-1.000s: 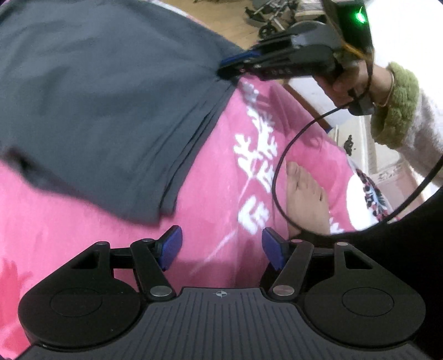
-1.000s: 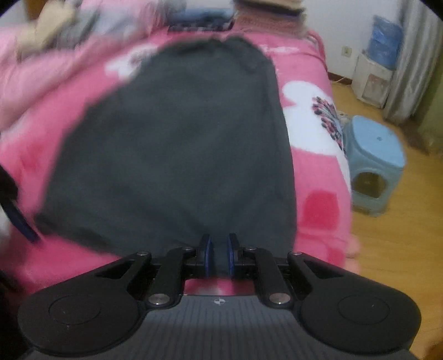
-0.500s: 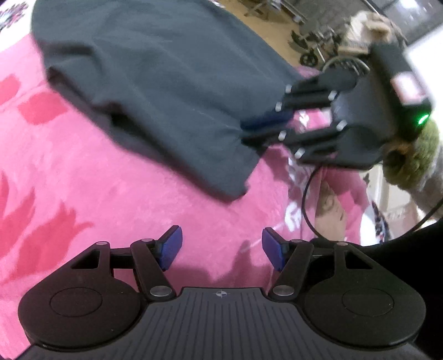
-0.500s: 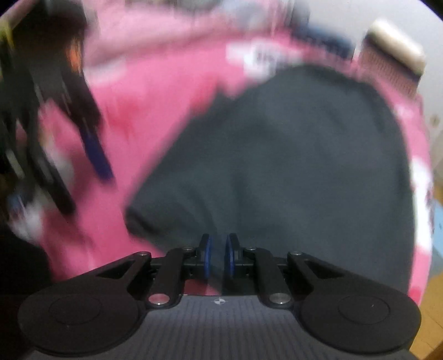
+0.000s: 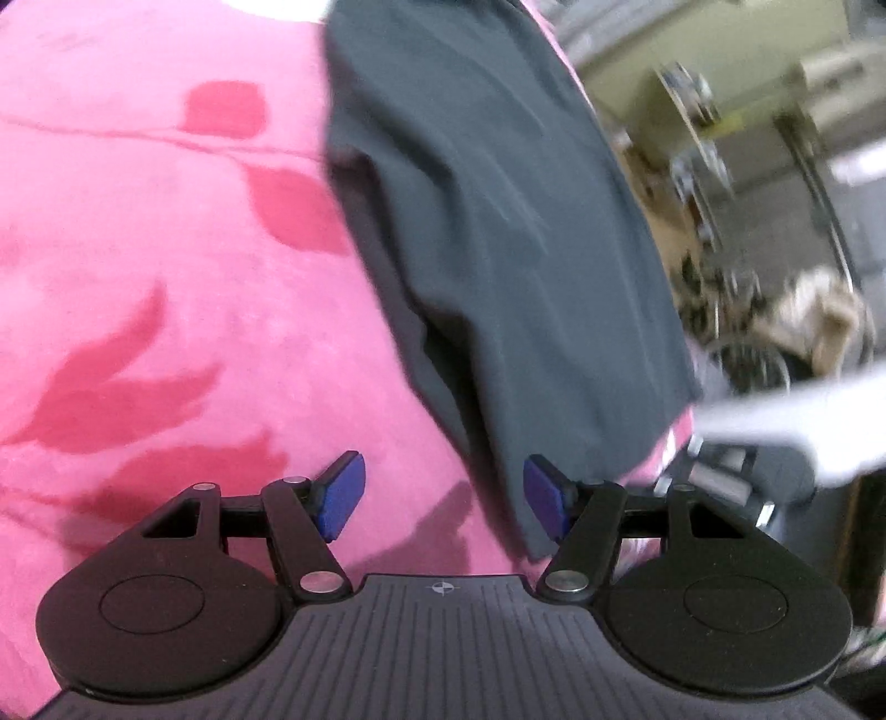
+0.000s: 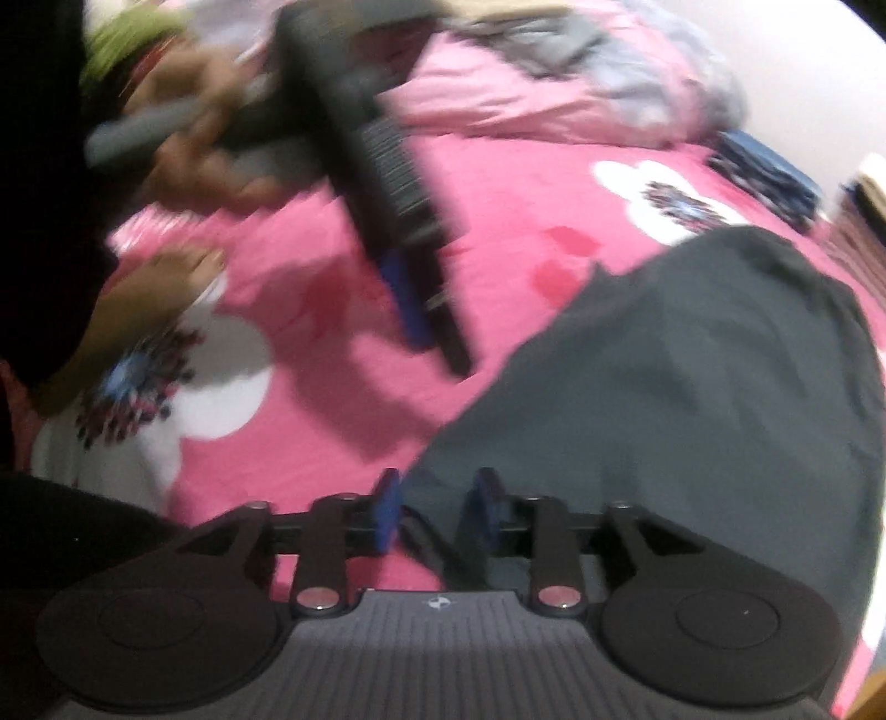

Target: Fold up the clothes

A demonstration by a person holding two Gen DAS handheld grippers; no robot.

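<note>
We see the dark grey garment [image 6: 692, 399] lying folded on the pink bedspread [image 5: 166, 277]. Our right gripper [image 6: 437, 512] has just been opening its jaws, and the garment's near corner lies loose between them. Our left gripper [image 5: 443, 501] stands open over the bedspread, the garment's edge just beside its right finger.

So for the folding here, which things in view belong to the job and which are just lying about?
Part of the job:
- dark grey garment, lying on the pink bedspread
- left claw, open
- right claw, just opened, garment edge between its fingers

Lying about:
- heap of clothes at the bed's far end
- folded blue item
</note>
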